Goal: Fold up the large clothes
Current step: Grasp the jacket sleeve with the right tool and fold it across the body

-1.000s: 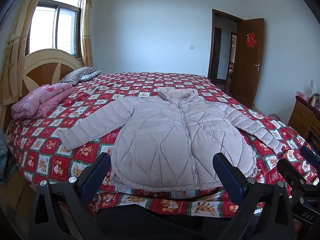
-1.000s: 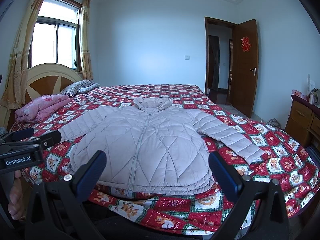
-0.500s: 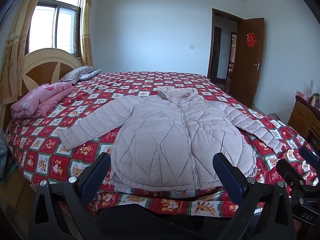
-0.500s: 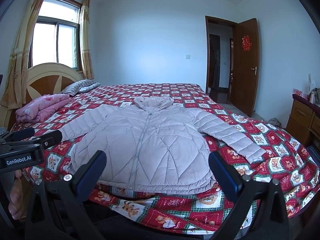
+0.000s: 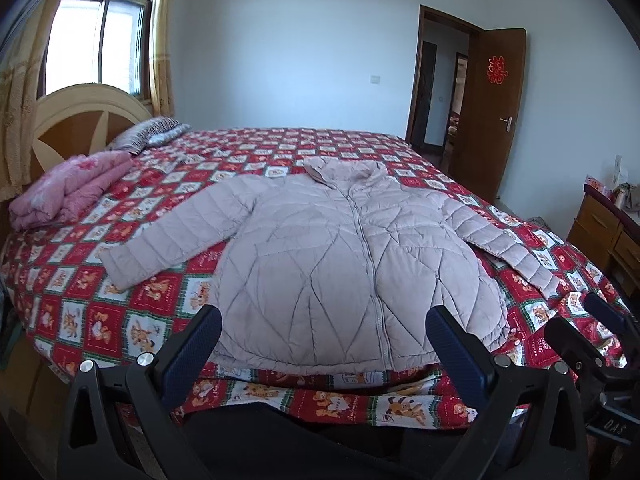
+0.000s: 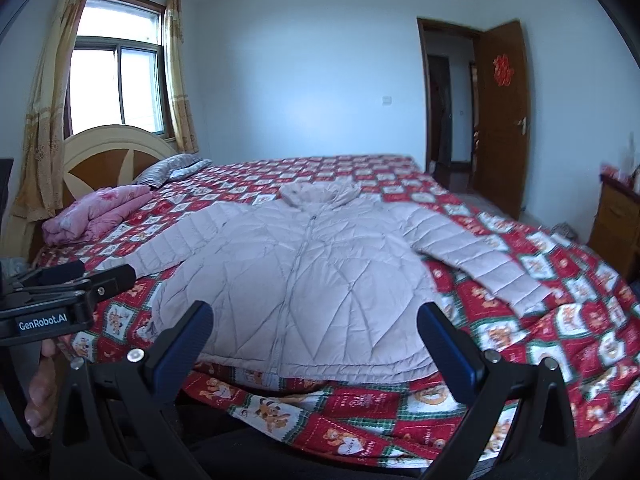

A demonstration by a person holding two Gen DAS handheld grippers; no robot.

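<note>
- Both tongs, left [image 5: 322, 332] and right [image 6: 314, 328], hang spread apart, holding nothing.
- Jacket [image 5: 352, 264] lies flat on the bed [image 5: 120, 308], just ahead of you.
- Folding not begun; reach for a sleeve [image 6: 476, 258] first.

Left hand-held gripper [image 5: 322, 330]: jaws spread wide, nothing between the blue pads [image 5: 192, 346], black fingers rising from the bottom edge of its own view. Right hand-held gripper [image 6: 314, 328]: same pose, jaws wide apart, empty. In the right view the left unit shows at the left edge, level, with a hand [image 6: 40, 392] wrapped on its grip below. In the left view the right unit's tips show at lower right.
</note>
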